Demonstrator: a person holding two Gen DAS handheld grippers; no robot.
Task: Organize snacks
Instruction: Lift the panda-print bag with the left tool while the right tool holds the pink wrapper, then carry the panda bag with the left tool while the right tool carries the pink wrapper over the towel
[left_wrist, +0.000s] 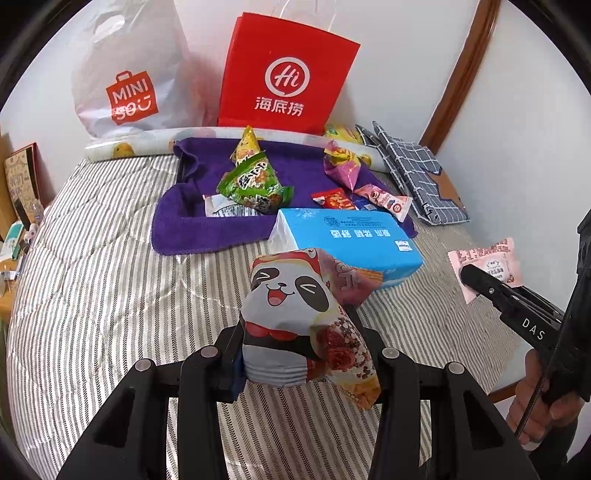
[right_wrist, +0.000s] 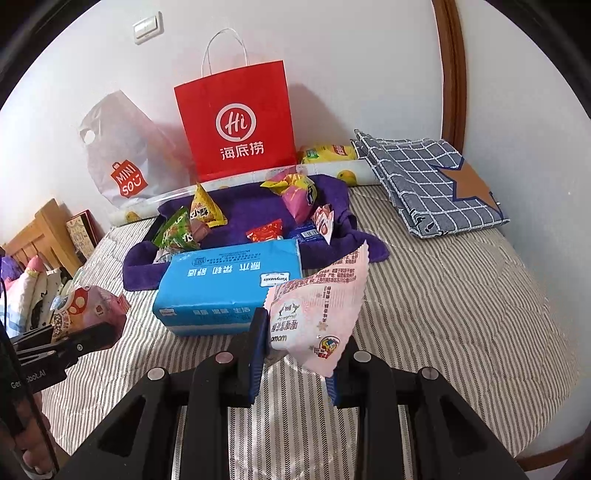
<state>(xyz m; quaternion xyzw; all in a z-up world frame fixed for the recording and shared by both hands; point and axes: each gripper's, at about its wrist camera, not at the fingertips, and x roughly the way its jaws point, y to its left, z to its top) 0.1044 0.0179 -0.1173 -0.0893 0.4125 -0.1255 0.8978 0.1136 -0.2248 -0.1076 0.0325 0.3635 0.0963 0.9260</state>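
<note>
My left gripper is shut on a panda-print snack bag and holds it above the striped bed; the bag also shows in the right wrist view. My right gripper is shut on a pink snack packet, seen from the left wrist at the right. Several loose snacks lie on a purple towel: a green packet, a yellow triangle packet, a pink-yellow packet and a red packet.
A blue tissue pack lies in front of the towel. A red paper bag and a white Miniso plastic bag stand against the wall. A folded grey checked cloth lies at the right. Bedside clutter is on the left.
</note>
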